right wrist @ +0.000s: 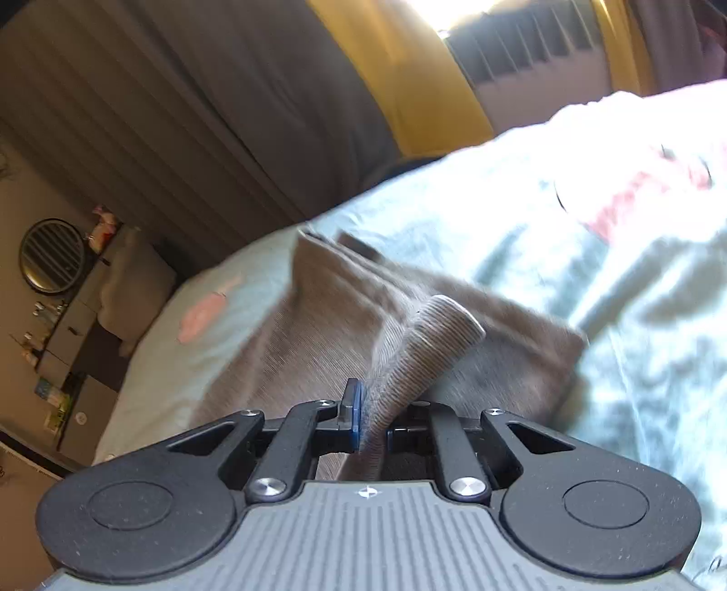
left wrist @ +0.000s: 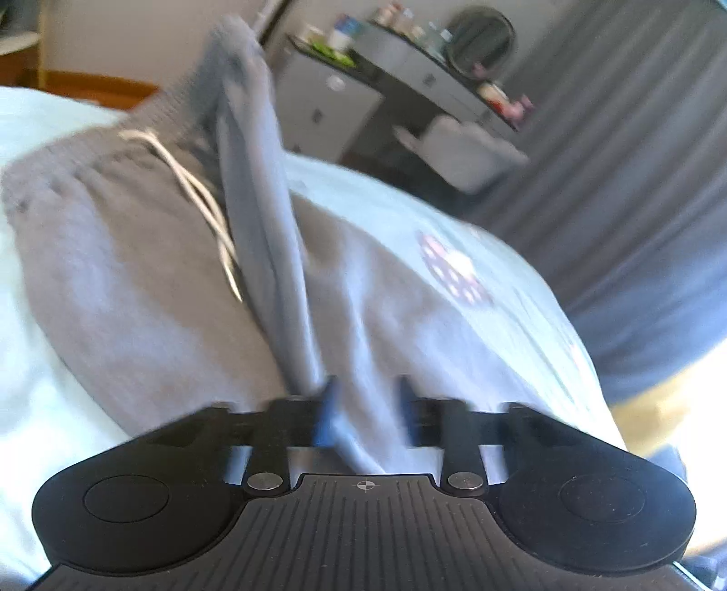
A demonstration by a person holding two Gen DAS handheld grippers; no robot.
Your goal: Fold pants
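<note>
Pants point(left wrist: 136, 282): grey knit sweatpants with a white drawstring point(left wrist: 200, 200), lying on the bed point(left wrist: 54, 400), part raised. Picture blurred.

Waistband point(left wrist: 181, 104): ribbed, at the far end of the pants in the left wrist view; a fold of the fabric stands up from the bed and runs from there down toward the left tongs point(left wrist: 365, 409).

Cuff point(right wrist: 436, 336): ribbed, lifted off the flat layers of the pants in the right wrist view.

Left tongs: jaws partly apart, a strip of the grey fabric passing between them and touching the left finger; the gap beside the other finger shows open cloth, so no pinch is seen.

Right tongs point(right wrist: 372, 418): jaws nearly closed, pinching the ribbed cuff fabric.

Bed: pale bedding with pink printed figures point(left wrist: 454, 268), under and around the pants.

Beyond the bed: a dresser point(left wrist: 363, 77) with small items on top and a round mirror point(left wrist: 481, 41); grey curtains point(left wrist: 636, 159) beside it; a yellow curtain point(right wrist: 409, 68) in the right wrist view.
</note>
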